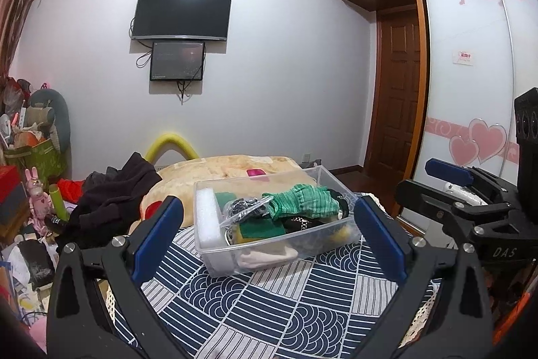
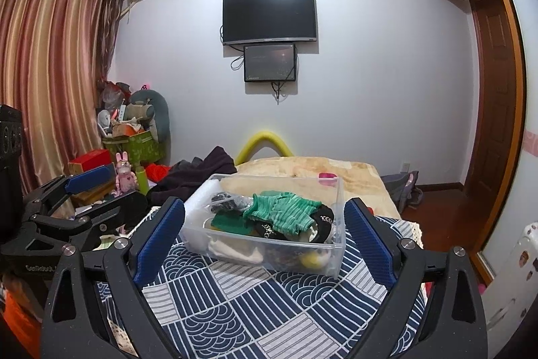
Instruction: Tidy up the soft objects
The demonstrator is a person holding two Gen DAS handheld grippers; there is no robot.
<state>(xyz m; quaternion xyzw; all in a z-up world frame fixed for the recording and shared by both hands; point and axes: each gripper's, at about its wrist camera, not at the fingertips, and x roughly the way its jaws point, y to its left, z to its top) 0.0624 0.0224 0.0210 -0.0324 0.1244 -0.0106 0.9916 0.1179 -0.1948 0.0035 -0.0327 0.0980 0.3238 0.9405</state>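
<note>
A clear plastic bin (image 1: 215, 258) (image 2: 331, 258) stands on the blue patterned cloth (image 1: 275, 308) (image 2: 255, 308) on the bed. It holds soft things: a green knitted piece (image 1: 302, 201) (image 2: 285, 211) on top, a white foam block (image 1: 208, 217), dark green sponges (image 2: 228, 222), a black patterned item, a cream cloth and a yellow item. My left gripper (image 1: 269, 224) is open and empty, short of the bin. My right gripper (image 2: 265, 224) is open and empty, also short of it. Each gripper shows at the side of the other's view.
A dark garment pile (image 1: 111, 201) (image 2: 198, 174) lies left of the bin. A beige blanket (image 1: 235, 167) (image 2: 319, 167) with a pink item lies behind it. Cluttered boxes and toys (image 1: 33, 157) fill the left floor. A wardrobe and door (image 1: 396, 110) stand right.
</note>
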